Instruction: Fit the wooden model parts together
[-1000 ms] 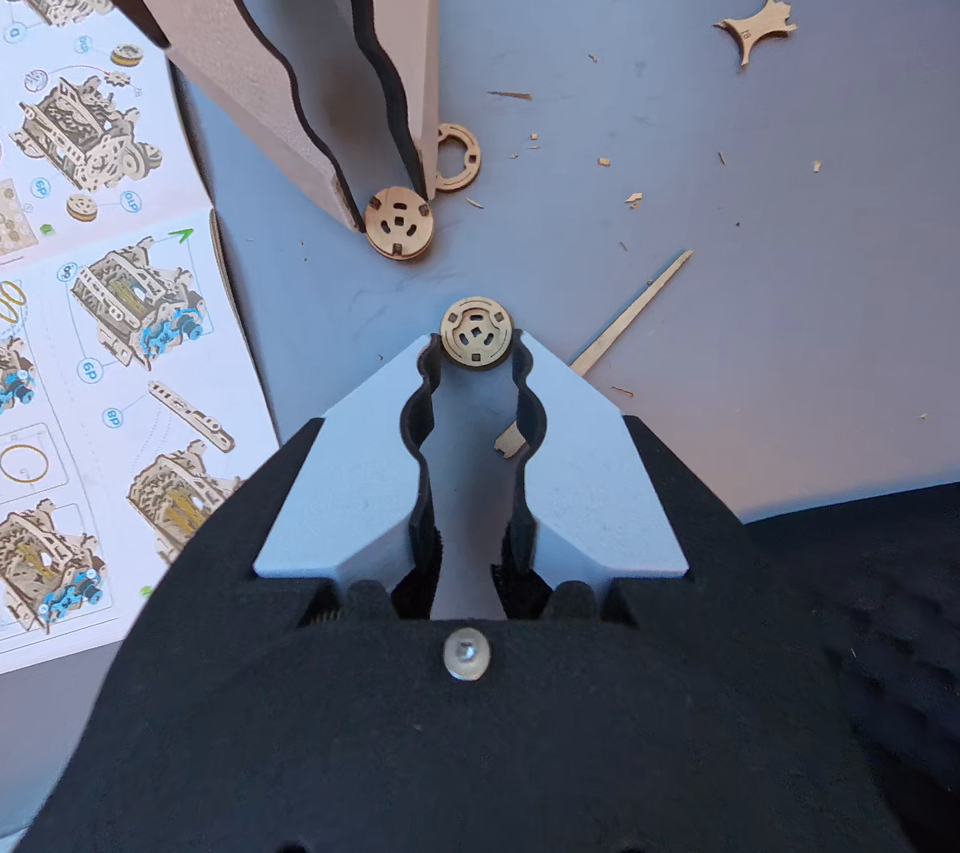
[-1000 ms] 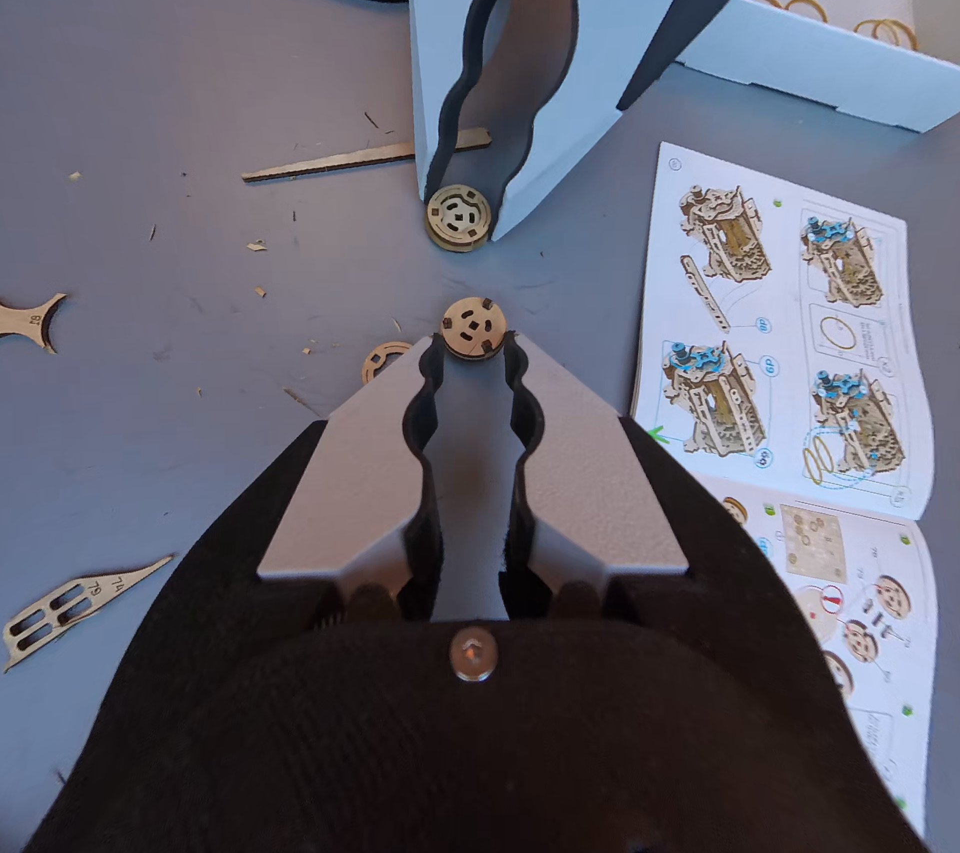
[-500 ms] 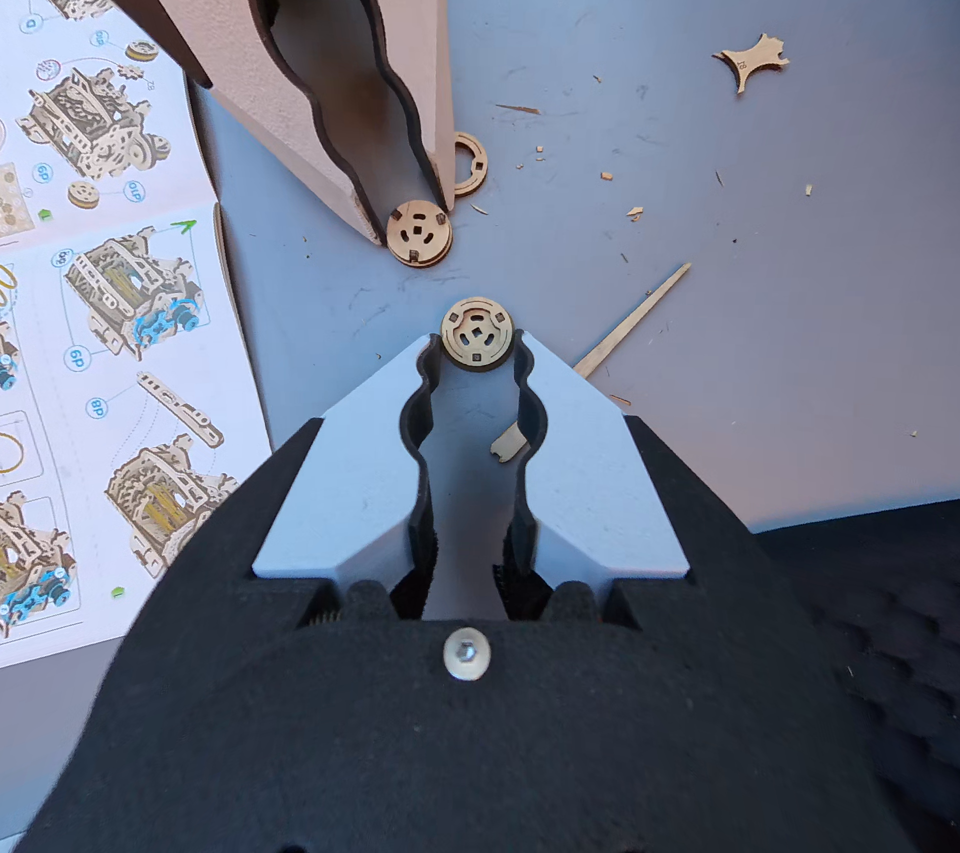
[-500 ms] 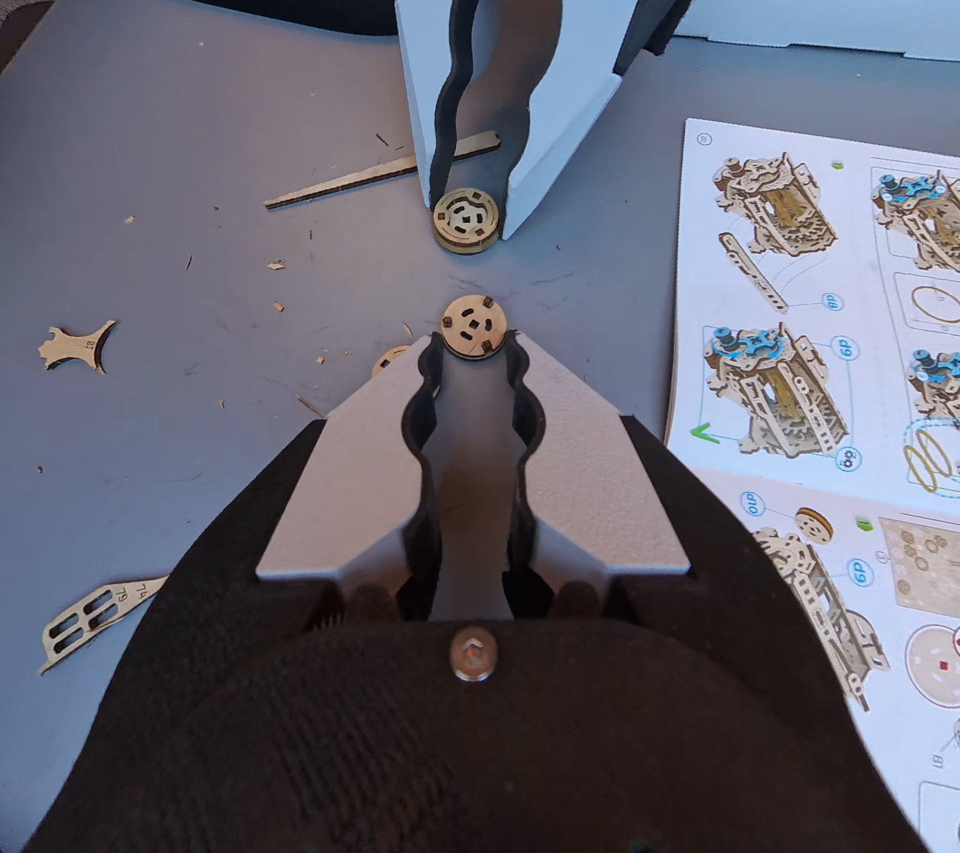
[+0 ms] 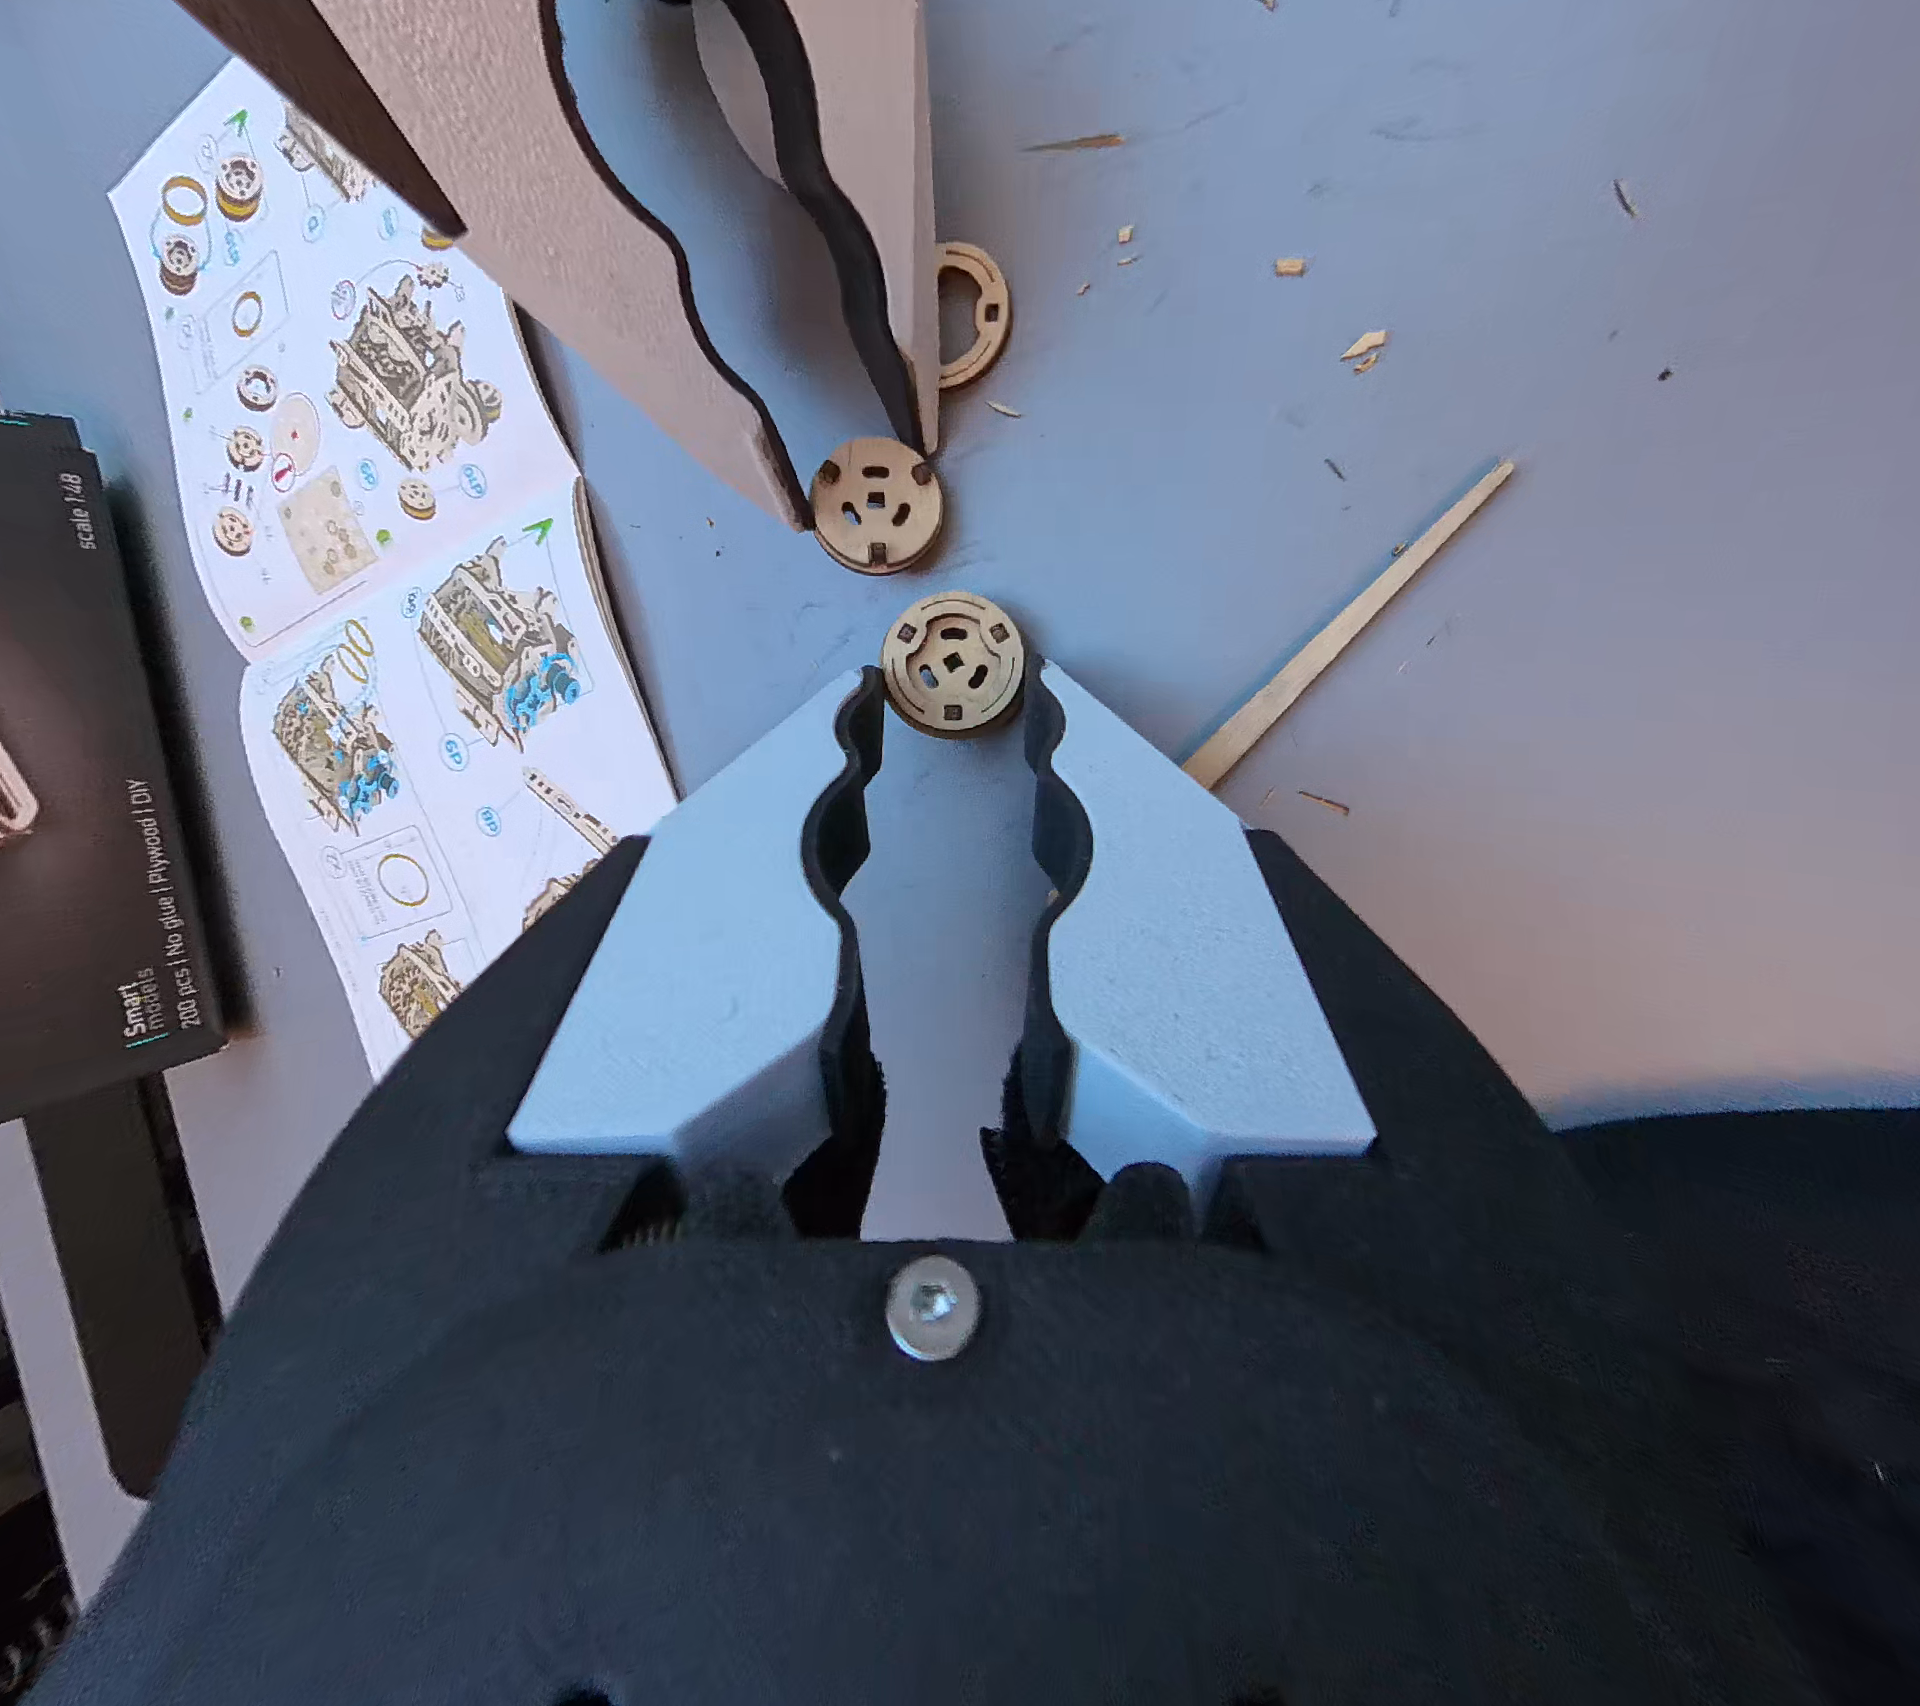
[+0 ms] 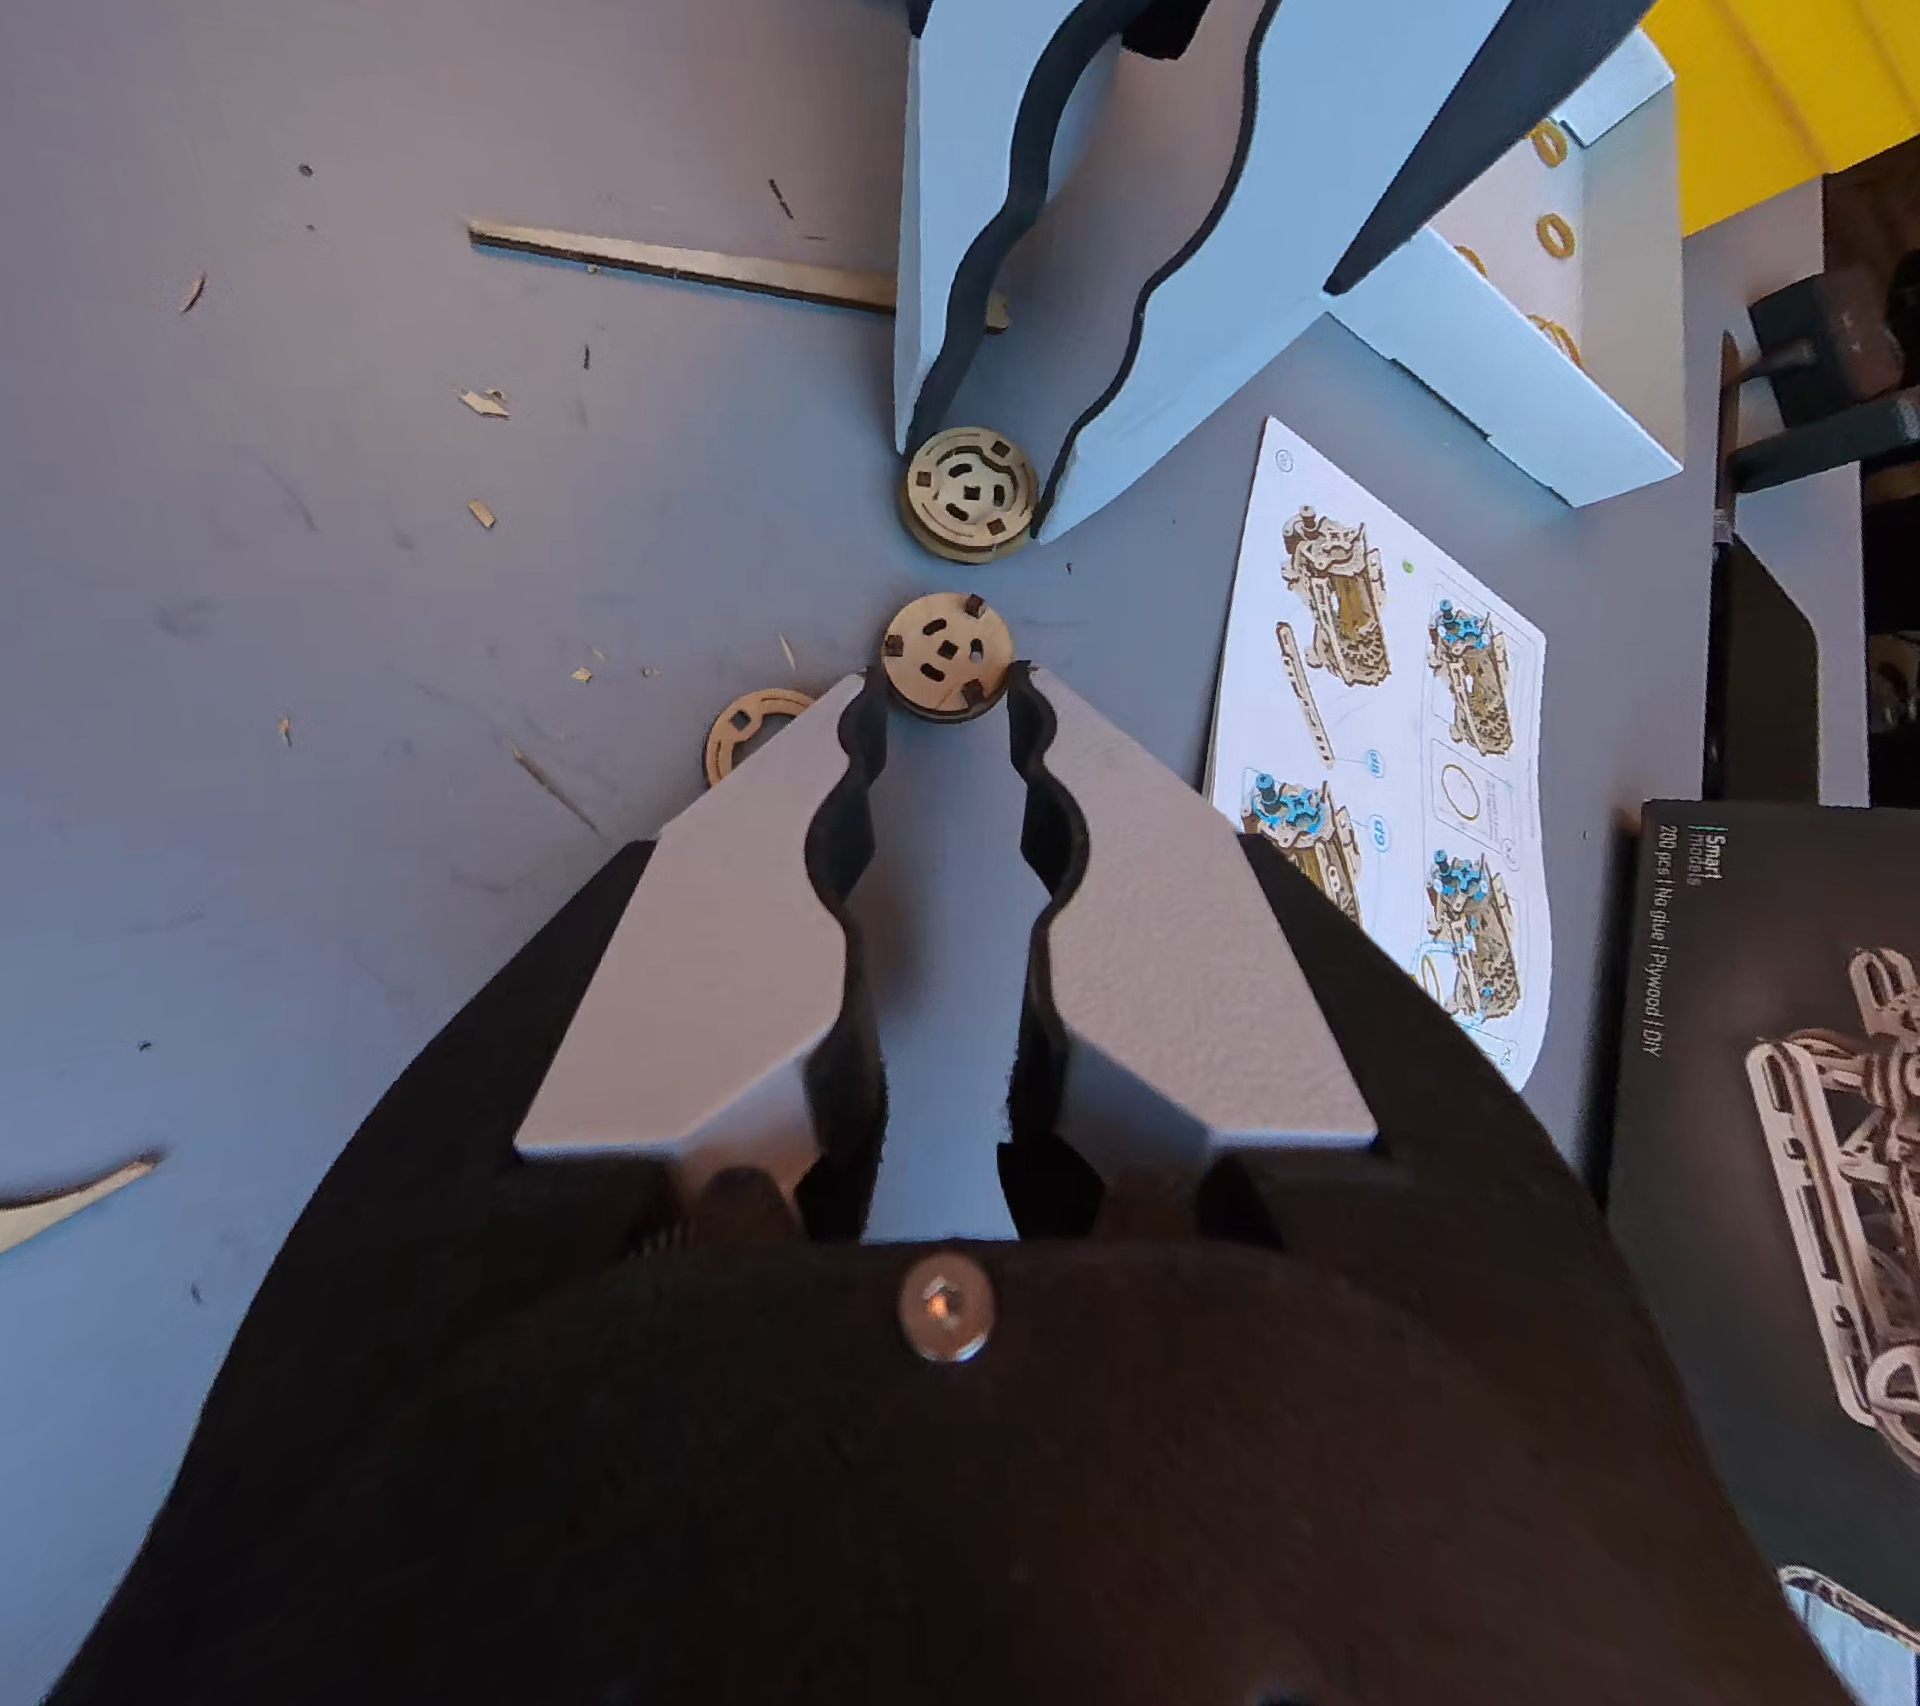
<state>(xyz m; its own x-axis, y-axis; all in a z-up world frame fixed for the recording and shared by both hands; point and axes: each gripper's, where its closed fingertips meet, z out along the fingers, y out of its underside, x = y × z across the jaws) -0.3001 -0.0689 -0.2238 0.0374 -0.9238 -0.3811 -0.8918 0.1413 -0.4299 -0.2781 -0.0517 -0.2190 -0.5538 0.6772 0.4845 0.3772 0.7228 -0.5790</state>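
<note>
Gripping a ringed wooden disc (image 5: 953, 664) at its tips, the left gripper (image 5: 953, 690) faces the right gripper (image 5: 868, 493), whose fingers pinch a plain slotted disc (image 5: 878, 505); a narrow gap separates the discs above the grey tabletop (image 5: 1558, 721). Open room right, booklet (image 5: 416, 617) left.

Right wrist view: right gripper (image 6: 945, 685) clamps the slotted disc (image 6: 947, 655), pegs sticking up; ringed disc (image 6: 969, 495) just beyond in the left gripper (image 6: 971, 503). A flat wooden ring (image 6: 750, 726) lies beside the fingers.

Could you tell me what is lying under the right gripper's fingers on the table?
A wooden ring with notches pokes out beside the right gripper; its finger covers the ring's other half. The grey table shows between the fingers.
</note>
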